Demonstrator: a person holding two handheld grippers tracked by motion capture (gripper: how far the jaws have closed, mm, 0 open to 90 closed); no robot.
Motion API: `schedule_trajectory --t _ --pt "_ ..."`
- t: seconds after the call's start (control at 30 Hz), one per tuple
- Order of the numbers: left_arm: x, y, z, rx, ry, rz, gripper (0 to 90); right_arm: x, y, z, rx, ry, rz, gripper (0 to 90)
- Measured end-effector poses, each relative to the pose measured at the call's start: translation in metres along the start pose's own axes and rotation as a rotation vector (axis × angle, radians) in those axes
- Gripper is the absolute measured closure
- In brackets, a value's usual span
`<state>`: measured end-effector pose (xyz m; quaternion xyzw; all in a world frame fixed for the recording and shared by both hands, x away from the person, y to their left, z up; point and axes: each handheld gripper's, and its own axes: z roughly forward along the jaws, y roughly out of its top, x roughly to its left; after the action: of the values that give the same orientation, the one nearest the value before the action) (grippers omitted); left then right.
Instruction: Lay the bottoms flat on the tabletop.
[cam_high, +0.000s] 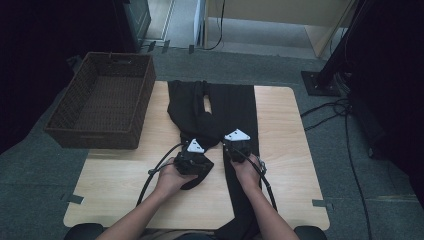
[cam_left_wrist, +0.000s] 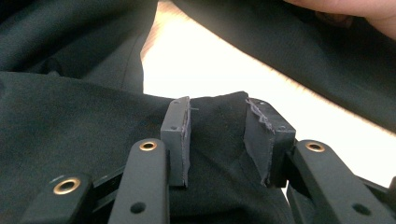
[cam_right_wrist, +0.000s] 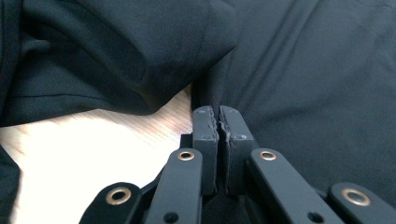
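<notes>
A pair of black trousers (cam_high: 235, 107) lies lengthwise on the wooden table (cam_high: 280, 115), one leg folded back near the middle. My left gripper (cam_high: 196, 145) rests on the folded left leg. In the left gripper view it (cam_left_wrist: 219, 126) is open, with a corner of the black cloth (cam_left_wrist: 70, 135) lying between the pads (cam_left_wrist: 178, 135). My right gripper (cam_high: 236, 137) sits on the right leg. In the right gripper view its jaws (cam_right_wrist: 218, 123) are pressed together at the inner edge of the cloth (cam_right_wrist: 303, 70), apparently pinching it.
A dark wicker basket (cam_high: 105, 100) stands empty at the table's left, overhanging its edge. Bare wood (cam_right_wrist: 93, 144) shows between the two trouser legs. Cables (cam_high: 330, 112) lie on the floor at the right.
</notes>
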<state>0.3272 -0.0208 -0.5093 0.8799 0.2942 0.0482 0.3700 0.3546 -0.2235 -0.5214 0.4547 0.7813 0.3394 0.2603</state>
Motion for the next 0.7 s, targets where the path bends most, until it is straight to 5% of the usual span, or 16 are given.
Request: schedule_trajectory --t 0.07,0.13,0.3,0.4,0.7 --pt "-0.005 -0.007 0.000 -0.035 0.046 0.059 67.7 0.000 0.000 0.000 0.000 -0.001 -0.002 86.4" --pt "-0.007 -0.009 -0.001 -0.041 0.065 0.074 69.5 0.000 0.000 0.000 -0.001 -0.004 -0.005 86.4" --pt "-0.002 -0.010 -0.002 -0.042 0.012 0.015 88.9 0.002 0.000 0.000 0.001 -0.011 -0.016 86.4" --pt "0.001 -0.005 -0.005 -0.003 -0.014 -0.028 90.0 0.003 0.000 0.000 0.001 -0.018 -0.027 86.5" --pt "0.004 0.007 -0.068 -0.174 -0.091 -0.100 89.8 0.003 0.000 0.000 0.001 -0.018 -0.026 86.6"
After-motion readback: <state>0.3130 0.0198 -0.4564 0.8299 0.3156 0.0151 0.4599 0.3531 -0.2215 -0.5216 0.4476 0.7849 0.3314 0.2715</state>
